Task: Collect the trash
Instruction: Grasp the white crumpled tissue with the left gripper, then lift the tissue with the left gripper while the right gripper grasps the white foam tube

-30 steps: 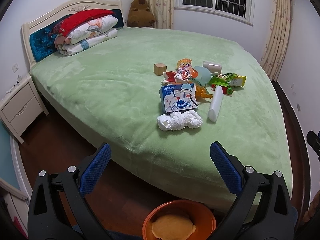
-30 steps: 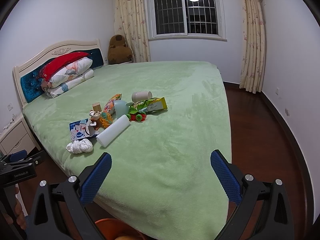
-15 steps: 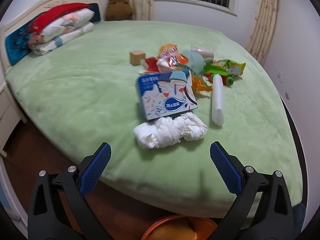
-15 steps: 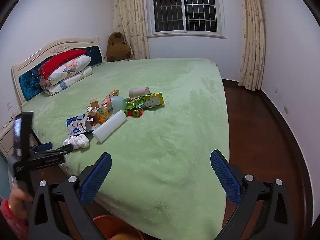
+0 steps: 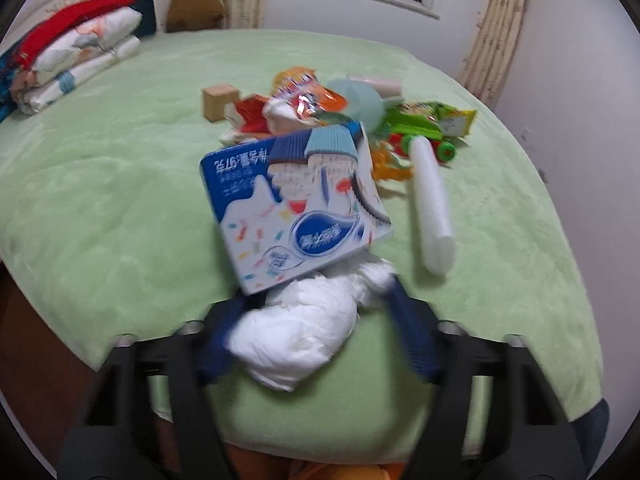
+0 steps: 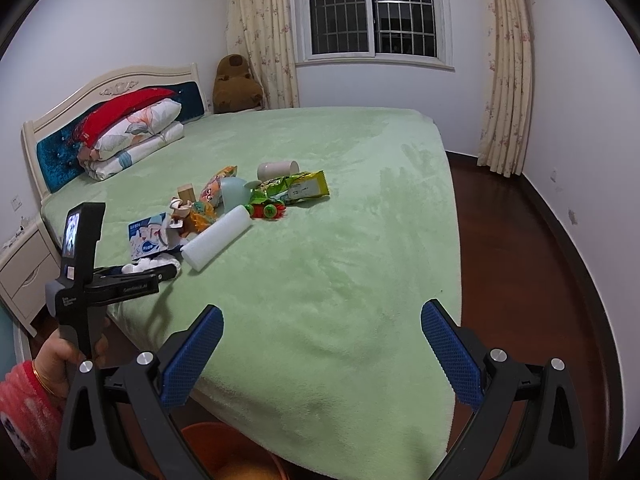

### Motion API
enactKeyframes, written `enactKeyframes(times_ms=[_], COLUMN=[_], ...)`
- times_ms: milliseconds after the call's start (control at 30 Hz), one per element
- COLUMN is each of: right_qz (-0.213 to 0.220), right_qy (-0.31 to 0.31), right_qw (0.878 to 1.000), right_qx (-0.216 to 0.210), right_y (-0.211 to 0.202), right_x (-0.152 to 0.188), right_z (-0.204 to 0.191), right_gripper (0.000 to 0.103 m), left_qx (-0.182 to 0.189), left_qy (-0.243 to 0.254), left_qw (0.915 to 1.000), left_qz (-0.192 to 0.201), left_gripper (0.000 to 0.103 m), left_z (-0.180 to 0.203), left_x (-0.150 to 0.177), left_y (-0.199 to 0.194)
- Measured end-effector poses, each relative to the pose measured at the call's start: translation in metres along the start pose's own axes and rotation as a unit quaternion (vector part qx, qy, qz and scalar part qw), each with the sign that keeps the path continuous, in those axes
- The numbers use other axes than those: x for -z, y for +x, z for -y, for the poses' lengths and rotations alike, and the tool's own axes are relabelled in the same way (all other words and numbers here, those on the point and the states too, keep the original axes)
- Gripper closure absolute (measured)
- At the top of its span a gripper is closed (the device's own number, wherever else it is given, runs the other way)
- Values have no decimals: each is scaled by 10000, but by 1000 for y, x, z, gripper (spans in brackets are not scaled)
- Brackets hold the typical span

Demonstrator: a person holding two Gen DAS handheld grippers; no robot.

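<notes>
While the right gripper (image 6: 320, 356) gapes, the left gripper (image 5: 316, 334) brackets the white wad (image 5: 296, 332), grip uncertain.

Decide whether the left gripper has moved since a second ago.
Yes. The left gripper has advanced across the bed edge and now straddles the white crumpled tissue, fingers narrowed.

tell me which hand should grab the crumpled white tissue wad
Left. The left gripper has its blue fingers on either side of the crumpled white tissue wad; the right gripper hangs open over bare green blanket.
</notes>
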State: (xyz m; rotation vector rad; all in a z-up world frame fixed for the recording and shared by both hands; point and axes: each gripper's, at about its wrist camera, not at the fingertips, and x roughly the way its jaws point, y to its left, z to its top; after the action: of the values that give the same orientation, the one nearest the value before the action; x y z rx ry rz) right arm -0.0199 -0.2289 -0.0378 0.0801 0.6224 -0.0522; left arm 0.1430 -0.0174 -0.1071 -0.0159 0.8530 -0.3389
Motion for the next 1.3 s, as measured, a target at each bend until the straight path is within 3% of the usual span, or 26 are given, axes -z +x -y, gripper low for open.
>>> enactKeyframes(times_ms=[133, 167, 533, 733, 933, 1067, 1300], right_qz=[-35, -41, -99, -203, -581, -817, -1469], right_qy=[-21, -35, -33, -169, 146, 499, 789], right_qw=[10000, 10000, 9999, 9991, 9948, 9933, 9847], right_qx=[-43, -49, -71, -318, -821, -646, -502], right_y=[2, 2, 4, 19, 69, 113, 186], right_x=[1, 1, 2, -3, -37, -61, -87], right_z=[-3, -4, -8, -27, -50, -63, -87], right_gripper=[6, 5, 5, 6, 6, 6, 24], left_qx=[158, 221, 464, 349, 171, 89, 62], left_qy=[-47, -99, -142, -1, 114, 91, -108], left_qw=[9999, 9997, 9987, 9990, 9989, 9986, 9987], left_qz=[38, 40, 128, 293, 420, 520, 489], left_gripper=[67, 68, 69, 69, 69, 69, 69], left_z=[3, 2, 10, 17, 21, 20, 6], left_x=[4, 4, 20, 38, 63, 78, 97], left_y=[-5, -6, -40, -72, -103, -117, -125])
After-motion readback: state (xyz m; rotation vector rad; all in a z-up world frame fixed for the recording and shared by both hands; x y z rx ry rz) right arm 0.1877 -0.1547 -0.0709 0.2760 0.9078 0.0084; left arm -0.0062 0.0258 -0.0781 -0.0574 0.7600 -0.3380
